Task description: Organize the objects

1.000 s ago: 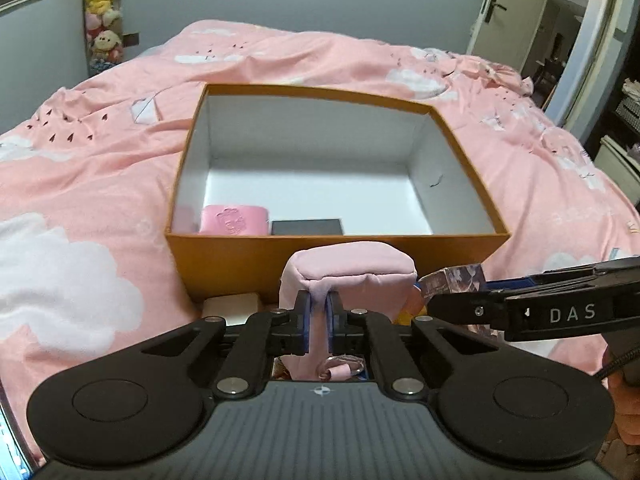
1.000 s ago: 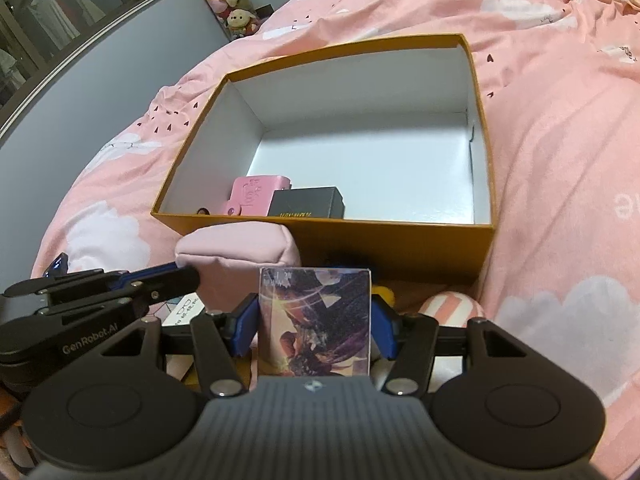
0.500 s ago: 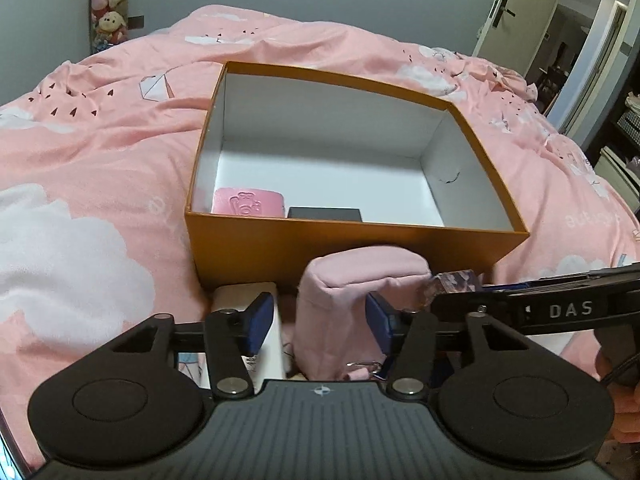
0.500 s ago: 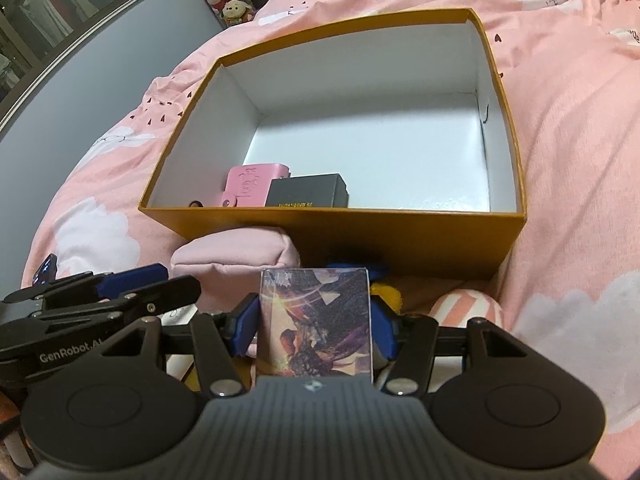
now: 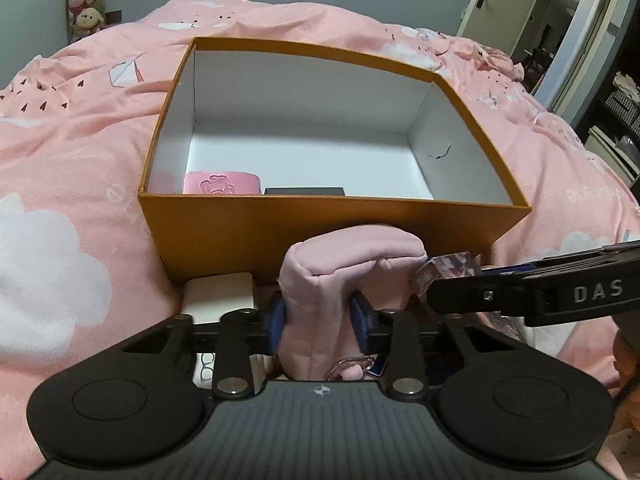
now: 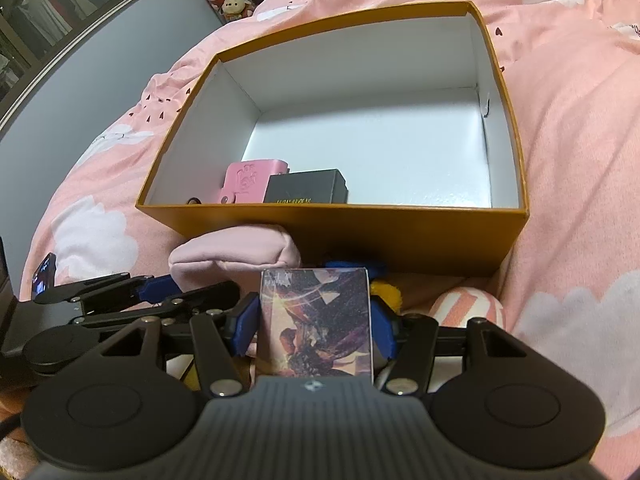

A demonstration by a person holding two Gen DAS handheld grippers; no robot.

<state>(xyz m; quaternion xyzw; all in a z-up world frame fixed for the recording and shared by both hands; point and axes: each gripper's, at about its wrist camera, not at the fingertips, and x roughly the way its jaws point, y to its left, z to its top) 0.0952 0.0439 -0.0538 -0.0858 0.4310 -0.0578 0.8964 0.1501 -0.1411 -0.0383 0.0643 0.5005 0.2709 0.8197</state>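
Note:
An open orange box [image 5: 320,224] [image 6: 360,228] with white inside stands on the pink bed. In it lie a pink case [image 5: 222,182] [image 6: 250,180] and a black box [image 5: 304,191] [image 6: 308,188]. My left gripper [image 5: 320,316] is shut on a soft pink pouch [image 5: 348,264], just in front of the box's near wall; the pouch also shows in the right wrist view [image 6: 236,256]. My right gripper [image 6: 316,320] is shut on a printed card box [image 6: 316,320], next to the pouch on its right; it also shows in the left wrist view [image 5: 444,272].
A white flat box [image 5: 218,292] lies left of the pouch. A yellow plush item [image 6: 386,294] and a striped pink object [image 6: 468,308] lie by the box's near wall. Plush toys [image 5: 86,0] sit at the far left. A door [image 5: 500,0] stands at the far right.
My left gripper opened from a pinch on the pouch half a second ago, then closed around a wider part of it. The right gripper keeps its hold and has shifted slightly.

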